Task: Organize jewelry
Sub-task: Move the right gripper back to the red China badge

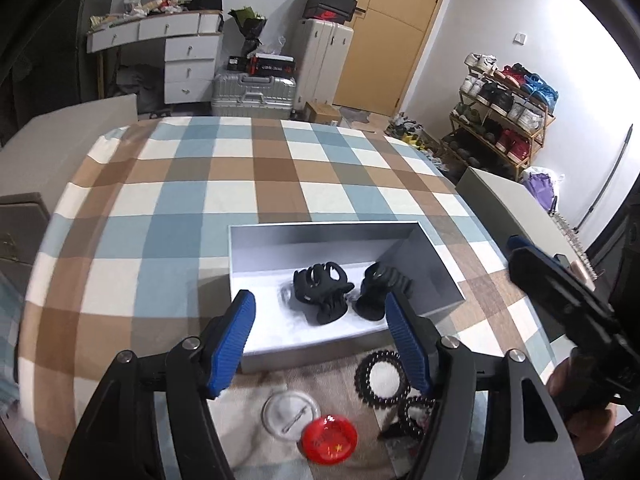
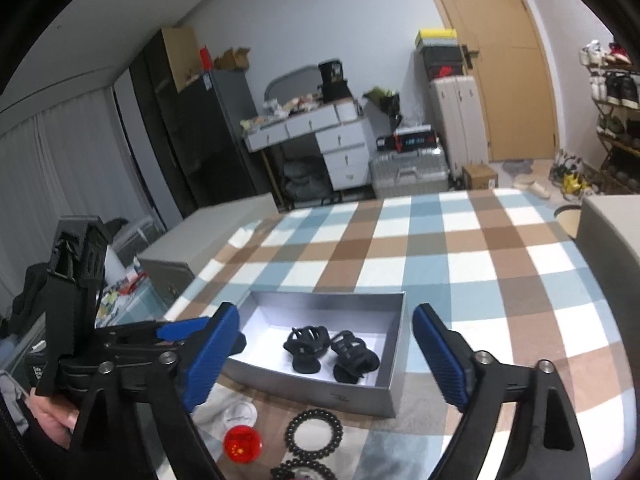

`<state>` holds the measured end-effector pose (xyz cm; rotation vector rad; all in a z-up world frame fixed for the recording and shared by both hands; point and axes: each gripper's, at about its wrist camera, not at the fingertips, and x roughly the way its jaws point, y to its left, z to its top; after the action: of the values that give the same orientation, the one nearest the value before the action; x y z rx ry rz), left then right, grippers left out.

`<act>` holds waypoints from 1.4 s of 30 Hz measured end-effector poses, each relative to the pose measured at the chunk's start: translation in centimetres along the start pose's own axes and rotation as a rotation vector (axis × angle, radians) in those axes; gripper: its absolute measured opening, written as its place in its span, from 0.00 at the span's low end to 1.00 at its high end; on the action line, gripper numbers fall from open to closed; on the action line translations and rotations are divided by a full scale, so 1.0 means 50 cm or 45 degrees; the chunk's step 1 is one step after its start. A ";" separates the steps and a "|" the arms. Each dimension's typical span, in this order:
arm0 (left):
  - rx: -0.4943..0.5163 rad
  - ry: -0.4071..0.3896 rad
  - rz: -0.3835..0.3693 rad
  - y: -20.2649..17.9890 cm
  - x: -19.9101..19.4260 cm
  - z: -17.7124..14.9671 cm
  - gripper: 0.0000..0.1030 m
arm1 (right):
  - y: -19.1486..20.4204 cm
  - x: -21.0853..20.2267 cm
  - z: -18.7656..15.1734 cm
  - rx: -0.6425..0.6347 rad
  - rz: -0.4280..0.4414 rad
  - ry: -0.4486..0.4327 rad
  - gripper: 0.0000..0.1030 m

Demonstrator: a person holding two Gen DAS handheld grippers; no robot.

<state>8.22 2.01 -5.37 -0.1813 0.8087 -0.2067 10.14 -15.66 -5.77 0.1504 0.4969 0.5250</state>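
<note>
A grey open box [image 1: 440,264] [image 2: 360,394] sits on the checked cloth. Two black hair claws [image 1: 324,292] [image 1: 380,290] lie inside it, seen also in the right wrist view [image 2: 306,346] [image 2: 354,356]. In front of the box lie a black bead bracelet [image 1: 380,376] [image 2: 314,432], a second bead bracelet [image 1: 416,412] [image 2: 304,472], a red badge [image 1: 329,437] [image 2: 242,446] and a clear badge with a pin [image 1: 290,412] [image 2: 240,414]. My left gripper [image 1: 320,332] is open and empty above the box's front edge. My right gripper [image 2: 328,356] is open and empty over the box.
The table has a blue, brown and white checked cloth [image 1: 240,184]. A grey lid or board [image 1: 516,204] stands at the right table edge. Beyond are a white drawer desk [image 1: 188,60], suitcases [image 1: 256,92], a shoe rack [image 1: 504,120] and a door [image 1: 392,32].
</note>
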 end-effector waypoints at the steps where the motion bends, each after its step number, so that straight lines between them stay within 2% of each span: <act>1: -0.001 -0.008 0.007 -0.002 -0.004 -0.002 0.69 | 0.003 -0.011 -0.001 -0.003 -0.004 -0.020 0.91; 5: -0.001 -0.053 0.023 -0.008 -0.029 -0.010 0.78 | 0.018 -0.049 -0.008 -0.024 -0.010 -0.091 1.00; 8: 0.011 -0.075 0.046 -0.014 -0.045 -0.020 0.78 | 0.028 -0.073 -0.018 -0.041 -0.011 -0.127 1.00; 12: 0.019 -0.102 0.069 -0.015 -0.064 -0.038 0.80 | 0.041 -0.088 -0.038 -0.068 -0.020 -0.111 1.00; 17: -0.009 -0.120 0.120 0.001 -0.080 -0.073 0.87 | 0.054 -0.104 -0.077 -0.114 -0.022 -0.126 1.00; 19: -0.039 -0.115 0.154 0.017 -0.080 -0.093 0.91 | 0.058 -0.099 -0.093 -0.132 -0.016 -0.088 1.00; 23: -0.097 -0.103 0.186 0.051 -0.082 -0.138 0.97 | 0.069 -0.066 -0.131 -0.163 0.025 0.060 1.00; 27: -0.157 -0.065 0.349 0.088 -0.079 -0.186 0.98 | 0.082 -0.037 -0.158 -0.140 0.044 0.167 1.00; 29: -0.212 -0.058 0.383 0.116 -0.081 -0.200 0.98 | 0.092 -0.030 -0.163 -0.123 0.083 0.182 1.00; 34: -0.328 -0.086 0.403 0.172 -0.105 -0.215 0.98 | 0.138 0.001 -0.171 -0.206 0.148 0.247 1.00; 38: -0.334 -0.095 0.440 0.180 -0.117 -0.220 0.98 | 0.175 0.030 -0.177 -0.267 0.218 0.296 1.00; 42: -0.329 -0.097 0.413 0.188 -0.117 -0.221 0.98 | 0.190 0.073 -0.186 -0.299 0.211 0.369 0.99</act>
<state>-2.72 11.67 -11.02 -0.2961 0.7754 0.2106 4.12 -5.53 -12.91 -0.1122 0.7036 0.7681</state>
